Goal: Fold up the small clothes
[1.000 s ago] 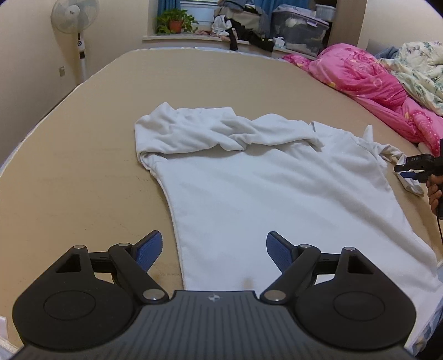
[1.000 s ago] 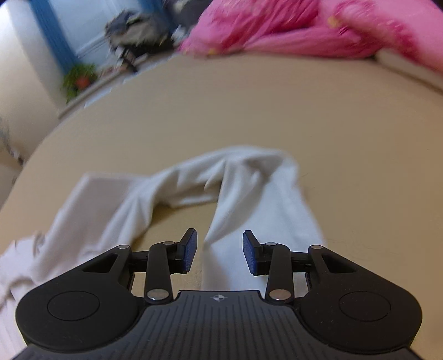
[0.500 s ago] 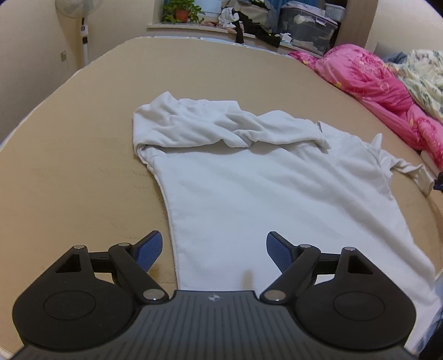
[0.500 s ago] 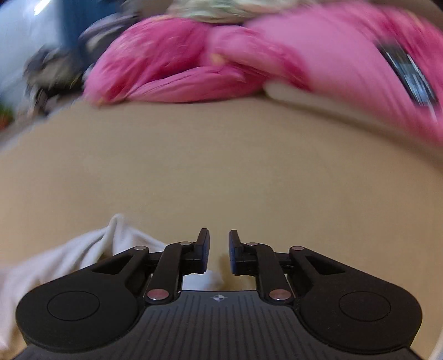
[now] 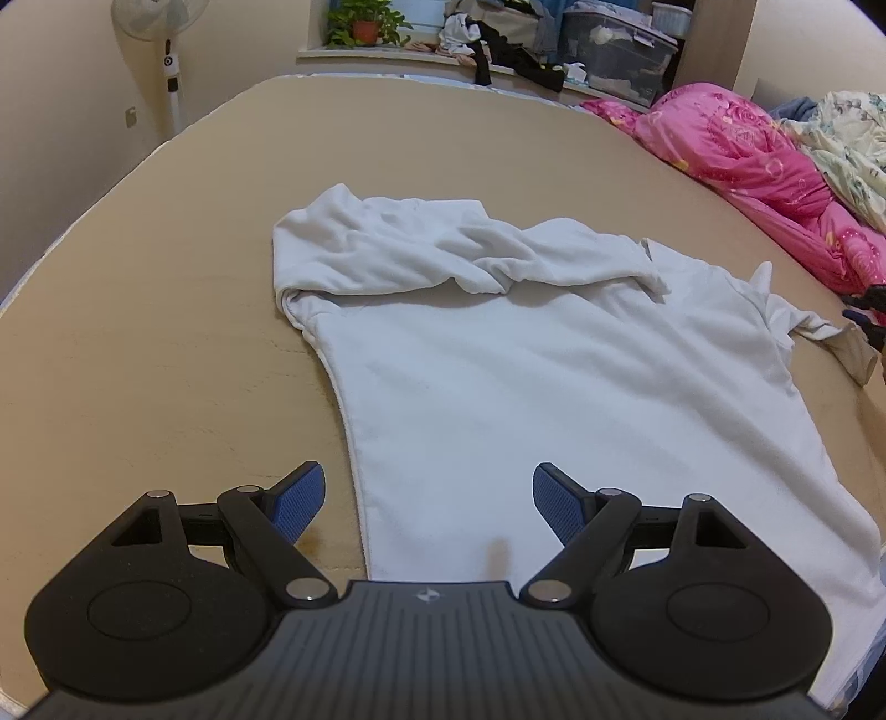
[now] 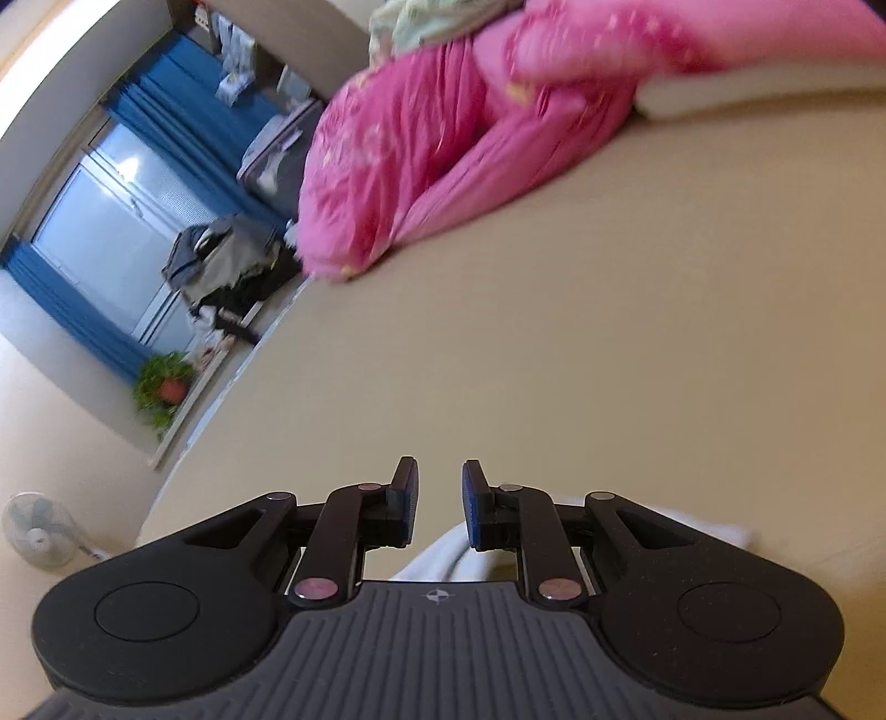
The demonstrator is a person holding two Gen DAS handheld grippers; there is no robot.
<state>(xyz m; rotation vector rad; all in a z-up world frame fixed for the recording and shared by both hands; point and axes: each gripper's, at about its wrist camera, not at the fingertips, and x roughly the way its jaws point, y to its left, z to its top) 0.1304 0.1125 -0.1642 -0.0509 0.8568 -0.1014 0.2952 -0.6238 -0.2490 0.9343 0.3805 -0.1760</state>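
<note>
The left gripper (image 5: pixel 426 501) points steeply down over the near hem of the white shirt (image 5: pixel 554 376). Its blue pads (image 5: pixel 299 501) are spread wide: one is over the bare tan bed surface (image 5: pixel 166 360) left of the hem, the other over the cloth. Nothing is pinched.

The right gripper (image 6: pixel 437 501) is rolled to one side and points shallowly down across the bed surface toward the pink quilt (image 6: pixel 443 138). Its jaws have just been closing to a narrow gap. A fold of white cloth shows below the gap; it cannot be told whether the pads touch it.

The shirt lies flat in the middle of the bed, its far part folded over itself, one sleeve (image 5: pixel 830 338) trailing to the right.

No writing can be read.

A lidded clear bin (image 5: pixel 620 47) stands on the far ledge; its contents cannot be made out. A potted plant (image 5: pixel 362 25) stands left of it.
</note>
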